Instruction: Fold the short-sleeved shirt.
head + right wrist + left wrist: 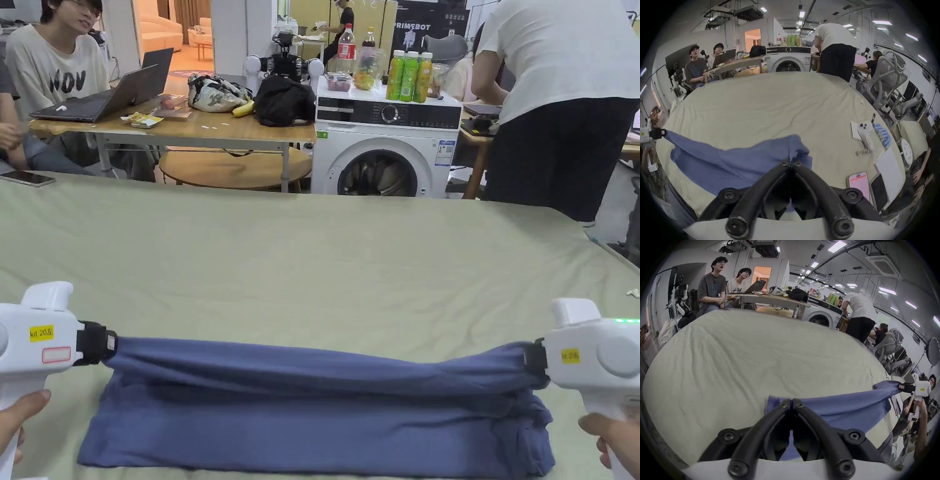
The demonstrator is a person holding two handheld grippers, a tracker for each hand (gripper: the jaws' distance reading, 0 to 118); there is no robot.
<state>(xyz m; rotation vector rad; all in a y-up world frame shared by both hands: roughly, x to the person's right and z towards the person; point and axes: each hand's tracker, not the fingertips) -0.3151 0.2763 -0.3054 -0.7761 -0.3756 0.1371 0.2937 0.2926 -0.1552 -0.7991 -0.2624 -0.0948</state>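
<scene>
I am pinching the shirt (312, 400) at both ends of one edge: my left gripper (103, 343) is closing its jaws flat on the cloth at the left, and my right gripper (534, 359) is doing the same at the right. In each gripper view the jaw tips are meeting with blue cloth between them. The held edge is stretching taut between my two hands, lifted a little, while the rest of the shirt is lying on the near part of the green sheet (325, 262), already doubled into a long band.

The cloth is looking thin, soft and light; it is sagging and wrinkling between the grips, so I am judging it will droop and slide unless I am keeping tension across it. The corners of the lifted edge seem the right places to be holding, since the layers are bunching at the right end.

As for writing: a poster (431, 28) far behind is reading "PRIMEBOT", a seated person's shirt (53, 69) is showing "NOV", and the yellow sticker (41, 333) on my left gripper is starting "kit 20". The red-capped bottle (346, 42) label is too small to make out.
</scene>
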